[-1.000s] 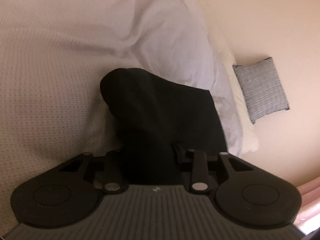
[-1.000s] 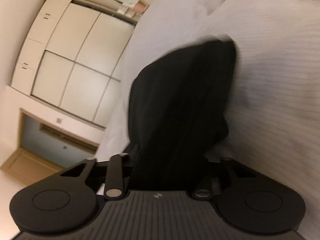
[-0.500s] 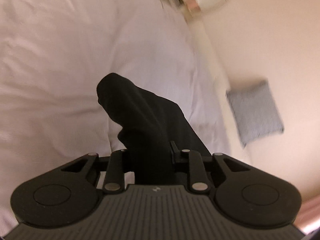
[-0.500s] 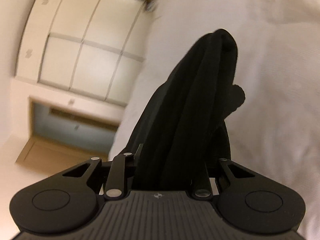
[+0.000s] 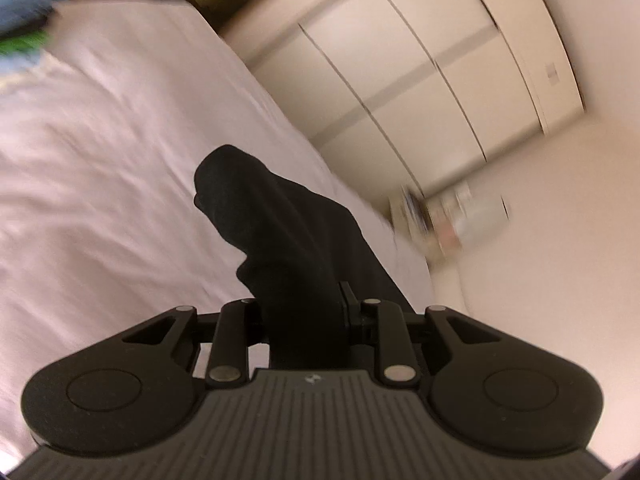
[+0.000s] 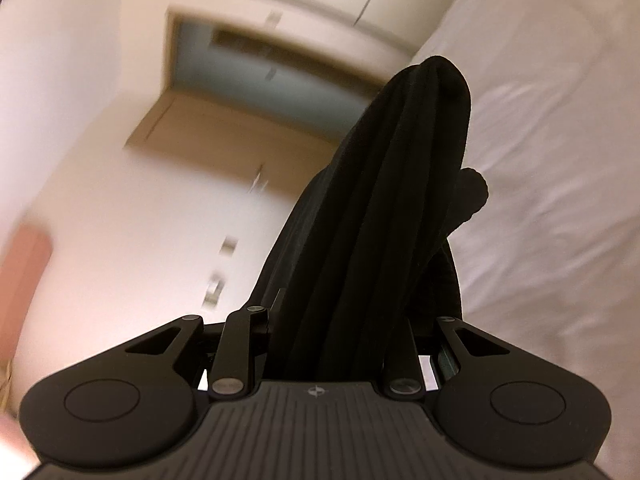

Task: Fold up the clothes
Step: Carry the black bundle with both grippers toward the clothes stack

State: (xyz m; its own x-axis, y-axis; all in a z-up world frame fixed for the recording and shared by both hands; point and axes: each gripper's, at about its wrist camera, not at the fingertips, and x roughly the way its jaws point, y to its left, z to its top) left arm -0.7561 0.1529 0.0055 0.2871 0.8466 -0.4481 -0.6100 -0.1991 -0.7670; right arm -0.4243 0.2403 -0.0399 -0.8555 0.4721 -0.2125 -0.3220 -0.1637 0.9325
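A black garment (image 5: 288, 240) hangs bunched from my left gripper (image 5: 304, 316), which is shut on it; the cloth hides the fingertips. It is held in the air above the white bed (image 5: 100, 180). In the right wrist view the same black garment (image 6: 380, 220) drapes in long folds over my right gripper (image 6: 340, 320), which is shut on it too. Its fingertips are hidden by the cloth. The white bed (image 6: 560, 180) lies to the right of it.
White wardrobe doors (image 5: 440, 72) stand beyond the bed's far edge, with blurred small items (image 5: 448, 220) on a low surface. Coloured clothes (image 5: 24, 20) lie at the bed's top left. A doorway (image 6: 260, 72) and wall show in the right wrist view.
Both grippers have swung round with the garment still held. The left view has turned from the pillow side toward the wardrobe; the right view has tilted toward the doorway and wall.
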